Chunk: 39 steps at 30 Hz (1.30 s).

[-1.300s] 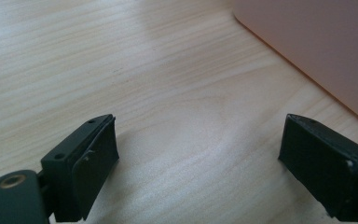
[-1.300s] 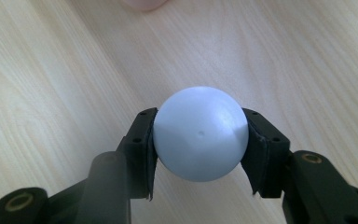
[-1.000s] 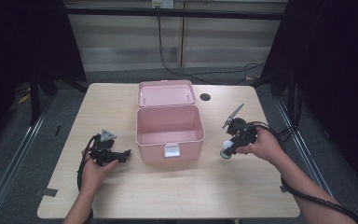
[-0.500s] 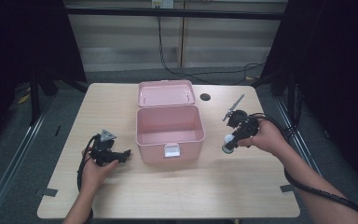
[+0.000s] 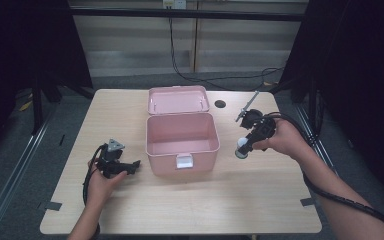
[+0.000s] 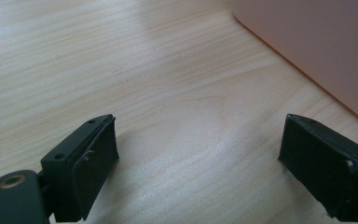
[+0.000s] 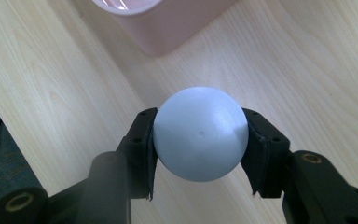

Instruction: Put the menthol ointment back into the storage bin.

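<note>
The right gripper (image 7: 200, 140) is clamped on a pale blue ball (image 7: 200, 133): one black pad presses each side of it, and the jaws stand about half apart around its width. In the high view the same right gripper (image 5: 241, 150) is held in the person's right hand (image 5: 282, 140), tilted down, with the ball (image 5: 241, 148) at its lower end, clear of the table (image 5: 230, 200) and just to the right of the pink box (image 5: 182, 142). In the right gripper view the wood grain passes under the ball, and a corner of the box (image 7: 168, 23) lies beyond it.

The left gripper (image 5: 125, 167) lies low on the table to the left of the box, in the person's left hand (image 5: 102, 182), a grey three-cornered plate on top of it. Its jaws stand wide apart with nothing but bare wood between them, as the left gripper view shows; the left gripper (image 6: 200, 158) points toward the box's side wall (image 6: 317, 42), near it but not touching.

Counted: two grippers, one ball and one pink box with its lid (image 5: 177, 99) swung open behind it. The box's inside looks bare, and a white latch (image 5: 183, 161) sits on its front wall. One small dark round hole (image 5: 220, 104) shows in the table beside the lid.
</note>
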Tool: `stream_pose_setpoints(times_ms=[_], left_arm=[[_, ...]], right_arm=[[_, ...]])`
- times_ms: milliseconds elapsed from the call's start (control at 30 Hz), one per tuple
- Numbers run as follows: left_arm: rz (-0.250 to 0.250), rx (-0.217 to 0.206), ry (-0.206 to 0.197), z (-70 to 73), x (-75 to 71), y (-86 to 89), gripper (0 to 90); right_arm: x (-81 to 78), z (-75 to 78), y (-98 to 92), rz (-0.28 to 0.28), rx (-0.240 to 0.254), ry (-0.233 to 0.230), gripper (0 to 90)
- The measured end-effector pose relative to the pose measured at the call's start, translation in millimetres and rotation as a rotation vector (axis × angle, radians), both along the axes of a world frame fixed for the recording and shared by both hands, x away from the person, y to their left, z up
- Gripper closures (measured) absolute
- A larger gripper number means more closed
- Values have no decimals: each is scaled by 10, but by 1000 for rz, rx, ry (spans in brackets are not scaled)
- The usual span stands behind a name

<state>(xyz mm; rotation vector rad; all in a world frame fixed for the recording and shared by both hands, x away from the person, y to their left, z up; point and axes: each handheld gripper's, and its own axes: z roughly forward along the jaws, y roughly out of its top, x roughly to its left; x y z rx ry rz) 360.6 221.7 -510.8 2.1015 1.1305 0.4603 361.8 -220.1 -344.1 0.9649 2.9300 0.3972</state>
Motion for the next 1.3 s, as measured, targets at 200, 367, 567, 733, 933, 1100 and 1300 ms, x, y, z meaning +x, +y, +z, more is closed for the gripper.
stream_pose_setpoints(times_ms=[200, 367, 567, 733, 933, 1100, 1300], left_arm=[[0, -1, 1, 0, -1, 0, 105], [0, 0, 1, 1, -2, 0, 106], [0, 1, 2, 2, -2, 0, 106], [0, 1, 2, 2, -2, 0, 106], [0, 1, 2, 2, -2, 0, 106], [-1, 1, 2, 2, -3, 0, 105], [-2, -1, 5, 2, -4, -1, 104]], right_arm=[[28, 112, 20, 1, -5, -5, 511], [58, 214, 35, -9, -2, -11, 511], [98, 305, 91, -3, -15, -14, 511], [121, 373, 158, 2, -15, -20, 511], [169, 446, 219, 3, -18, -17, 511], [209, 504, 287, 12, -29, -25, 510], [257, 577, 370, 5, -25, -33, 510]])
